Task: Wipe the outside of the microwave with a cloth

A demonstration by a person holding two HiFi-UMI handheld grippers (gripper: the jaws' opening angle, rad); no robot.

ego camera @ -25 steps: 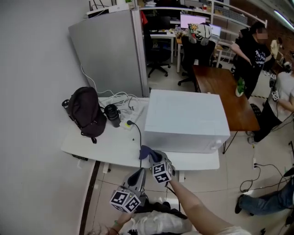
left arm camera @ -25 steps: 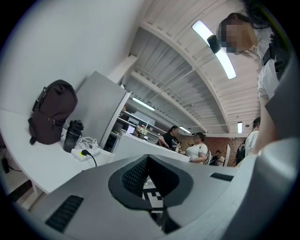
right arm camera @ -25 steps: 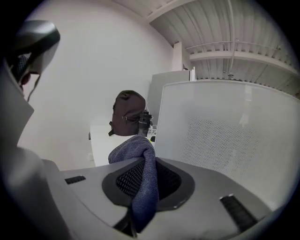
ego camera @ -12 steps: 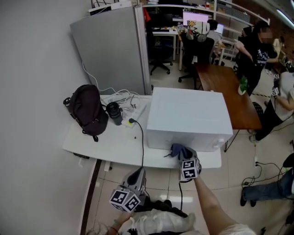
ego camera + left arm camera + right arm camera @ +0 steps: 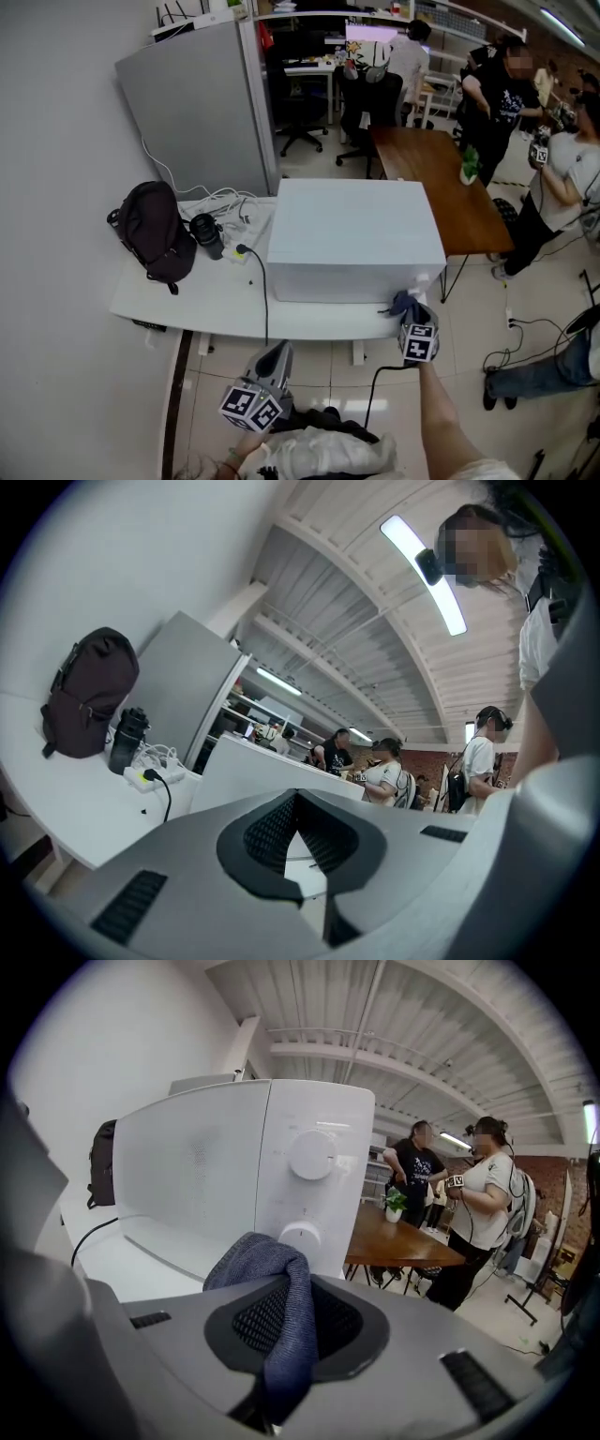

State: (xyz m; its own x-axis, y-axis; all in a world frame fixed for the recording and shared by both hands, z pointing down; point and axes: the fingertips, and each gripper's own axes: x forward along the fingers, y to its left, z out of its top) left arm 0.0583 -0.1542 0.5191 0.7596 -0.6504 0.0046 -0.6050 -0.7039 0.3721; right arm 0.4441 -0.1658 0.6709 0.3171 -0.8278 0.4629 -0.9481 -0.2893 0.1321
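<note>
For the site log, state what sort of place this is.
Likely an open-plan office or lab: a grey partition, office chairs behind it, and a wooden table. The microwave sits on a white desk.

microwave (image 5: 352, 234): white box, door shut, two round dials (image 5: 312, 1155) stacked on its right front panel, upright on the desk's (image 5: 187, 300) right end | cloth (image 5: 272, 1279): blue-grey knit, bunched, pinched in the right tongs (image 5: 291, 1321), at the microwave's lower front right corner by the lower dial; contact unclear
</note>
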